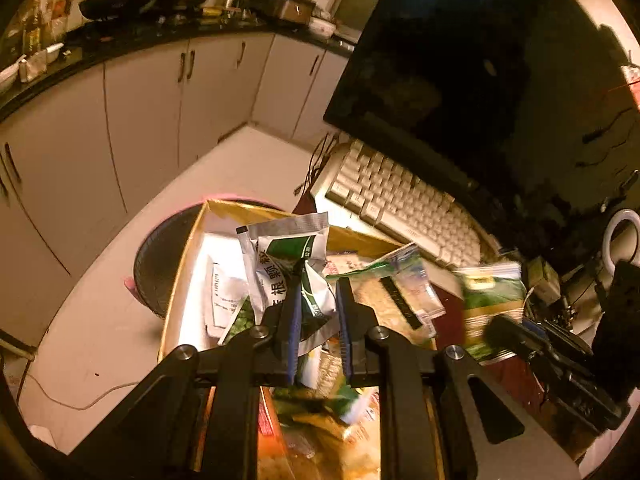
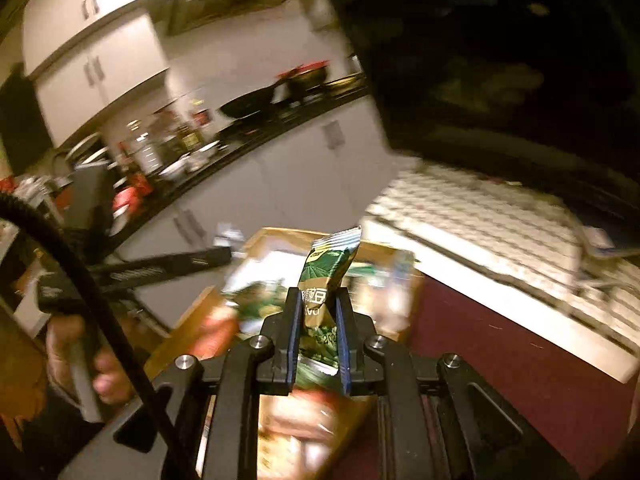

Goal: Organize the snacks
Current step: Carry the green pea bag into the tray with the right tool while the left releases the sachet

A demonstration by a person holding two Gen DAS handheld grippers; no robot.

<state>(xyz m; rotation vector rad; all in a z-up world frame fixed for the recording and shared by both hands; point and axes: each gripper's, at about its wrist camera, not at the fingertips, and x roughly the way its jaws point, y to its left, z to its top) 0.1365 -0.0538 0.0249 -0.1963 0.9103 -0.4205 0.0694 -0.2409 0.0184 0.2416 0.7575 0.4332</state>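
An open cardboard box (image 1: 179, 280) with a gold rim holds several snack packets and sachets. My left gripper (image 1: 318, 294) is over the box, shut on a crumpled bunch of white-and-green sachets (image 1: 280, 252). My right gripper (image 2: 318, 300) is shut on a green snack packet (image 2: 326, 272) that stands upright between the blue pads, above the near end of the box (image 2: 188, 320). In the left wrist view the right gripper (image 1: 516, 338) shows blurred at the right with that green packet (image 1: 492, 300). A hand (image 2: 76, 360) holds the left gripper's handle at the left of the right wrist view.
A cream keyboard (image 1: 400, 204) and a dark monitor (image 1: 460, 60) stand just behind the box on the maroon table (image 2: 512, 364). A round black object (image 1: 154, 264) lies under the box's left side. White kitchen cabinets (image 1: 152, 112) and a cluttered counter lie beyond.
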